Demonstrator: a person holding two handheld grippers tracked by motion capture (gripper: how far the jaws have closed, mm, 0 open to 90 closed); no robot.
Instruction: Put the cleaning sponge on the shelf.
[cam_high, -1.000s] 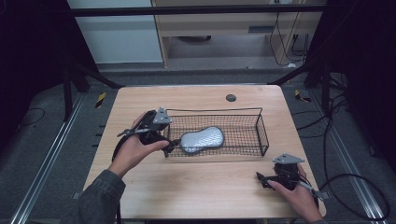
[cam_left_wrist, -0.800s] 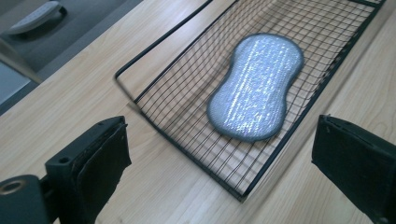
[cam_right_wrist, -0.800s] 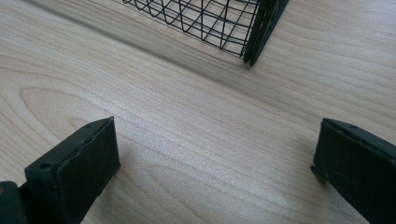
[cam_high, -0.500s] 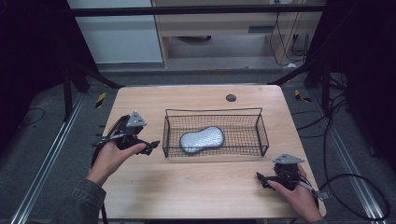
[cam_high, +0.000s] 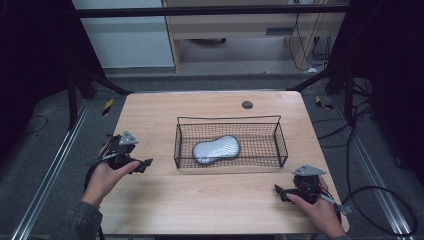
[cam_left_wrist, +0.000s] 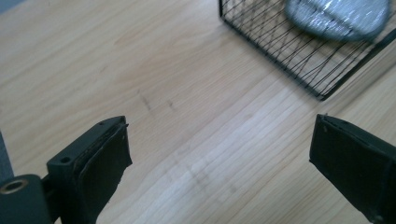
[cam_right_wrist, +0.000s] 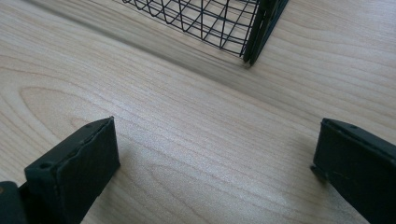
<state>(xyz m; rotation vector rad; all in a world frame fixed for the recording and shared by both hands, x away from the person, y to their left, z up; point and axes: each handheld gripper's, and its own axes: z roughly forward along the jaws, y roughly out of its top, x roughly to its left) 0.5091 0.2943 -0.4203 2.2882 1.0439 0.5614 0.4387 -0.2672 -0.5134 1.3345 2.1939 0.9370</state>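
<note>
One silvery pouch (perhaps foil) lies inside the wire basket; both tools gape, empty.

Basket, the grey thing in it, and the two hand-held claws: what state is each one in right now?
Wire basket: upright on the table, holding one item.
Grey pouch: lying flat inside the basket, free of both grippers.
Left gripper: open, empty, beside the basket and apart from it.
Right gripper: open, empty, low over the table's near right corner.
Table: bare wood around the basket.
</note>
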